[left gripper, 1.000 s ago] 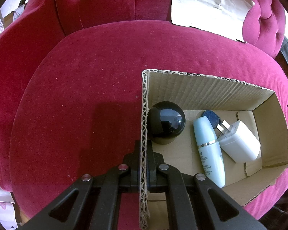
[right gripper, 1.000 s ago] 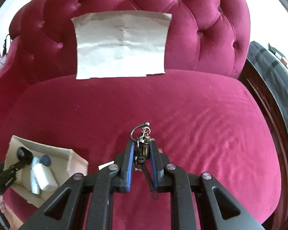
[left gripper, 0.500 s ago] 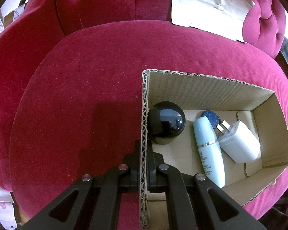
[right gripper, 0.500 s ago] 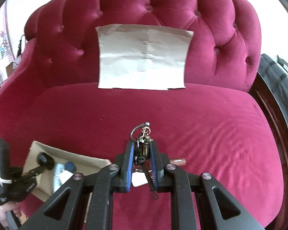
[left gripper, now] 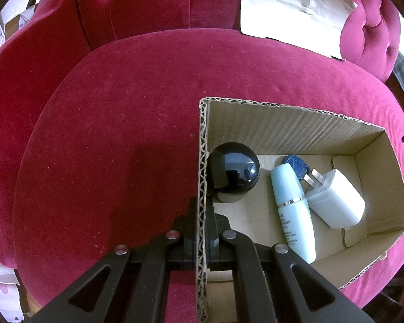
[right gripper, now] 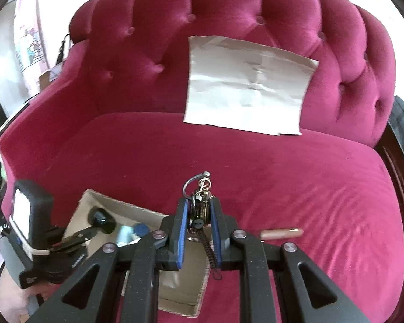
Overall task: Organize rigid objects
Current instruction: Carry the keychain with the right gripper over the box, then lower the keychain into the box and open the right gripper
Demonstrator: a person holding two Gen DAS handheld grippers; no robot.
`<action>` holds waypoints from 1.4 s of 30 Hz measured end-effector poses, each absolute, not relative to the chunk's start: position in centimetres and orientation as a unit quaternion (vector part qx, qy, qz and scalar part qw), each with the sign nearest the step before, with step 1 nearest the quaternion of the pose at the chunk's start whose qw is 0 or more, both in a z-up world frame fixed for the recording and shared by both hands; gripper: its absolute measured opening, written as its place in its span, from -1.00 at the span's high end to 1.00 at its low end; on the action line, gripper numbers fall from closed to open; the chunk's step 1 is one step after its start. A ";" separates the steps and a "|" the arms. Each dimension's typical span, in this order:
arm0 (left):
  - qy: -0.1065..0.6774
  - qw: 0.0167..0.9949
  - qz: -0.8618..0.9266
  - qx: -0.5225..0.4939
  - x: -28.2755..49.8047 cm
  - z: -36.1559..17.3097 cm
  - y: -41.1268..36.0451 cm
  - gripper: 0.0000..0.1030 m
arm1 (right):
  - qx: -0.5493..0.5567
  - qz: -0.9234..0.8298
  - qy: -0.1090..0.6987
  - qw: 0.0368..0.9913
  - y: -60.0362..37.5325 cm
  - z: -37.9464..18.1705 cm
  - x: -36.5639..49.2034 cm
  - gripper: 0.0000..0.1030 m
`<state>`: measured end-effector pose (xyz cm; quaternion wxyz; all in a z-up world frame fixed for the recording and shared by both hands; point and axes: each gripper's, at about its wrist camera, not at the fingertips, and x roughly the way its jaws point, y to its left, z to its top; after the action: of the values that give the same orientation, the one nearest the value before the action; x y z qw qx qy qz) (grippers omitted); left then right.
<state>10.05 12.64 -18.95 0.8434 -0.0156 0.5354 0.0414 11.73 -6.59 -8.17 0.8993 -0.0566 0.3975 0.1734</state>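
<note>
A cardboard box point(left gripper: 291, 123) sits on the red sofa seat. It holds a black ball point(left gripper: 233, 172), a pale blue bottle point(left gripper: 293, 210), a white charger point(left gripper: 334, 204) and a blue tag point(left gripper: 296, 164). My left gripper point(left gripper: 202, 226) is shut on the box's left wall. My right gripper point(right gripper: 198, 215) is shut on a keychain point(right gripper: 199, 204) and holds it above the box's right end point(right gripper: 180, 274). The left gripper also shows in the right wrist view point(right gripper: 86, 235).
A brown tube point(right gripper: 281, 233) lies on the seat to the right of the box. A sheet of cardboard point(right gripper: 247, 94) leans on the tufted backrest. The sofa's wooden edge point(right gripper: 401, 172) is at the right.
My right gripper has carried the keychain left and forward, from over the bare seat to above the box. The left gripper and box have stayed put.
</note>
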 end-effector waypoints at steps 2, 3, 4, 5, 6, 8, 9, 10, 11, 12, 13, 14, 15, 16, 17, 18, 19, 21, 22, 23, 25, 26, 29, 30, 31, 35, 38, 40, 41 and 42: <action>0.535 0.843 0.041 -0.016 10.1 -18.9 12.6 0.94 | -0.058 0.183 0.399 0.897 -5.8 -8.3 11.5 0.69; 0.535 0.843 0.041 -0.016 10.1 -18.9 12.6 0.94 | -0.060 0.187 0.401 0.895 -5.3 -8.4 11.3 0.69; 0.536 0.843 0.042 -0.016 10.1 -18.9 12.6 0.94 | -0.060 0.192 0.402 0.893 -5.0 -8.6 11.2 0.69; 0.536 0.843 0.042 -0.016 10.1 -19.0 12.7 0.94 | -0.059 0.197 0.405 0.891 -4.6 -8.7 11.1 0.69; 0.535 0.843 0.041 -0.016 10.1 -18.9 12.6 0.94 | -0.059 0.201 0.407 0.889 -4.3 -8.9 11.0 0.69; 0.535 0.843 0.041 -0.016 10.1 -19.0 12.6 0.94 | -0.062 0.209 0.410 0.886 -3.6 -9.2 10.6 0.69; 0.536 0.843 0.041 -0.016 10.1 -18.9 12.6 0.94 | -0.064 0.212 0.412 0.884 -3.2 -9.4 10.5 0.69; 0.535 0.843 0.041 -0.016 10.1 -19.0 12.7 0.94 | -0.065 0.216 0.414 0.882 -2.9 -9.5 10.4 0.69; 0.535 0.843 0.042 -0.016 10.0 -19.0 12.6 0.94 | -0.066 0.220 0.416 0.880 -2.6 -9.7 10.3 0.69; 0.535 0.843 0.042 -0.016 10.1 -18.9 12.6 0.94 | -0.067 0.223 0.417 0.878 -2.3 -9.9 10.2 0.69; 0.536 0.843 0.042 -0.016 10.1 -18.9 12.6 0.94 | -0.068 0.227 0.419 0.877 -2.1 -10.0 10.0 0.69; 0.536 0.843 0.042 -0.016 10.1 -19.0 12.6 0.94 | -0.068 0.230 0.421 0.874 -1.8 -10.2 9.9 0.69; 0.535 0.843 0.041 -0.016 10.0 -18.9 12.6 0.94 | -0.069 0.234 0.424 0.872 -1.5 -10.5 9.8 0.69; 0.536 0.843 0.041 -0.016 10.1 -19.0 12.7 0.94 | -0.070 0.237 0.426 0.870 -1.2 -10.7 9.7 0.69; 0.535 0.843 0.041 -0.016 10.0 -18.9 12.7 0.94 | -0.071 0.240 0.429 0.868 -1.0 -10.9 9.6 0.69; 0.535 0.844 0.041 -0.017 10.0 -19.0 12.7 0.94 | -0.072 0.242 0.432 0.866 -0.7 -11.2 9.5 0.69; 0.535 0.844 0.040 -0.017 10.0 -19.0 12.7 0.94 | -0.072 0.245 0.434 0.864 -0.5 -11.4 9.5 0.69; 0.536 0.843 0.040 -0.017 10.0 -18.9 12.7 0.94 | -0.073 0.249 0.441 0.859 -0.1 -11.9 9.3 0.69; 0.536 0.843 0.040 -0.017 10.0 -18.9 12.7 0.94 | -0.072 0.251 0.444 0.857 0.0 -12.2 9.4 0.69; 0.536 0.843 0.040 -0.017 10.0 -18.9 12.7 0.94 | -0.071 0.252 0.448 0.855 0.2 -12.4 9.4 0.69; 0.535 0.843 0.040 -0.017 10.0 -18.9 12.7 0.94 | -0.068 0.254 0.456 0.850 0.3 -13.0 9.5 0.69; 0.535 0.844 0.040 -0.018 10.0 -18.9 12.8 0.94 | -0.068 0.255 0.458 0.849 0.4 -13.2 9.5 0.69; 0.535 0.844 0.040 -0.018 9.9 -18.9 12.7 0.94 | -0.069 0.259 0.465 0.844 0.7 -13.9 9.5 0.69; 0.535 0.844 0.040 -0.018 9.9 -18.9 12.7 0.94 | -0.070 0.261 0.467 0.842 0.8 -14.2 9.5 0.69; 0.535 0.844 0.040 -0.018 9.9 -18.9 12.7 0.94 | -0.070 0.261 0.468 0.841 0.9 -14.3 9.4 0.69; 0.535 0.844 0.040 -0.019 9.9 -18.9 12.7 0.94 | -0.068 0.262 0.474 0.838 1.1 -14.7 9.6 0.69; 0.535 0.844 0.039 -0.020 9.9 -18.9 12.7 0.94 | -0.067 0.262 0.475 0.837 1.2 -14.8 9.8 0.69; 0.535 0.844 0.039 -0.019 9.9 -18.9 12.7 0.94 | -0.067 0.262 0.475 0.837 1.3 -14.9 10.0 0.69; 0.535 0.844 0.039 -0.020 9.9 -18.9 12.8 0.94 | -0.066 0.262 0.475 0.838 1.3 -14.9 10.1 0.69; 0.535 0.844 0.040 -0.020 9.9 -18.9 12.7 0.94 | -0.066 0.262 0.474 0.838 1.2 -14.9 10.0 0.68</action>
<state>9.87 12.74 -18.94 0.8438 -0.0200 0.5348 0.0396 10.03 1.22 -14.92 0.8379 -0.0658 0.4743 0.2619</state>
